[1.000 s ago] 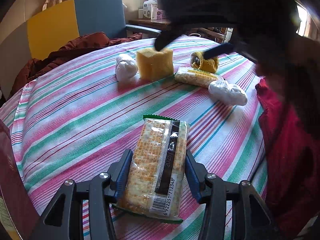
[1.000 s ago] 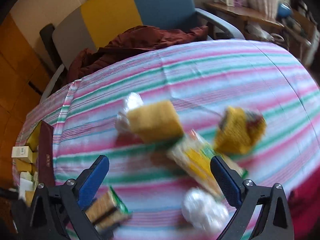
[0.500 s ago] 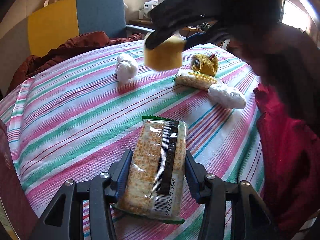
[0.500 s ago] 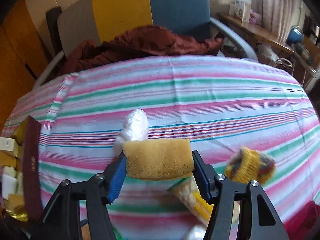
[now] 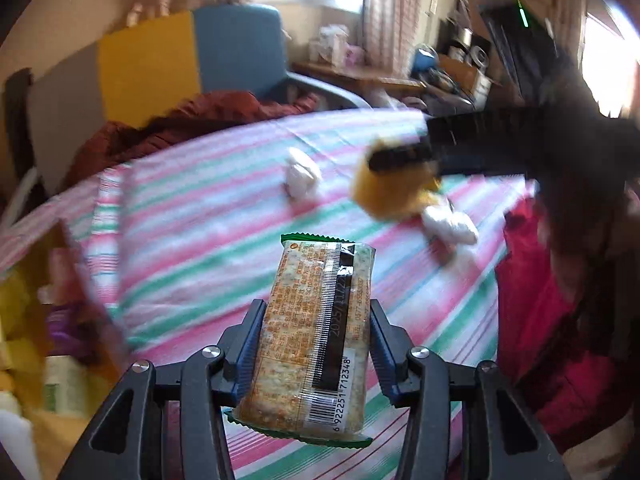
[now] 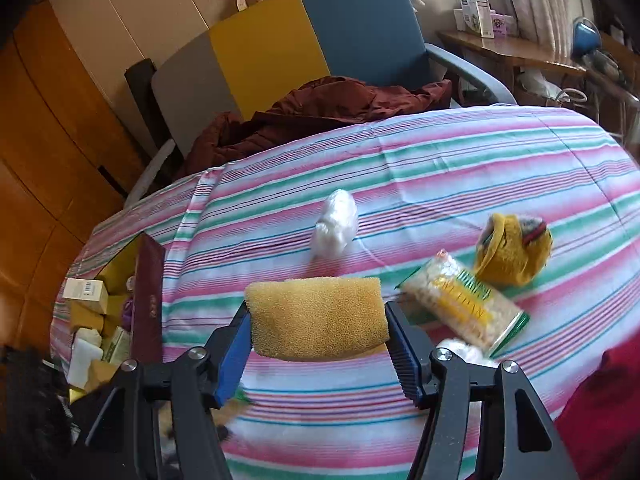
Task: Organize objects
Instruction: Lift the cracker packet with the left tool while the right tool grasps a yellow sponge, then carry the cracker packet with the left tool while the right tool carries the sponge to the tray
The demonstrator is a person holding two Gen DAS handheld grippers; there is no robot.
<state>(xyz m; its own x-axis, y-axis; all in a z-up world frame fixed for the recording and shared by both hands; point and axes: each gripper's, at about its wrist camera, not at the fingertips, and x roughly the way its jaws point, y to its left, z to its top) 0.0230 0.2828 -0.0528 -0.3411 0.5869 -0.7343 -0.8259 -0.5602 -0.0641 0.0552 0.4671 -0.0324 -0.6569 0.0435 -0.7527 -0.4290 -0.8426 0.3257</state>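
The left hand-held gripper [image 5: 314,350] pinched a long, flat cracker pack [image 5: 316,340] in shiny clear wrap, up off the counter [image 6: 460,168] with its soft striped cloth. The right hand-held gripper [image 6: 318,352] squeezed a yellow sponge [image 6: 318,316], blocky and full of tiny holes, above the near side of the counter. Farther right lay a crinkly snack bag [image 6: 464,306], a round yellow knitted pouch [image 6: 514,254] and a lumpy white plastic bundle [image 6: 336,228].
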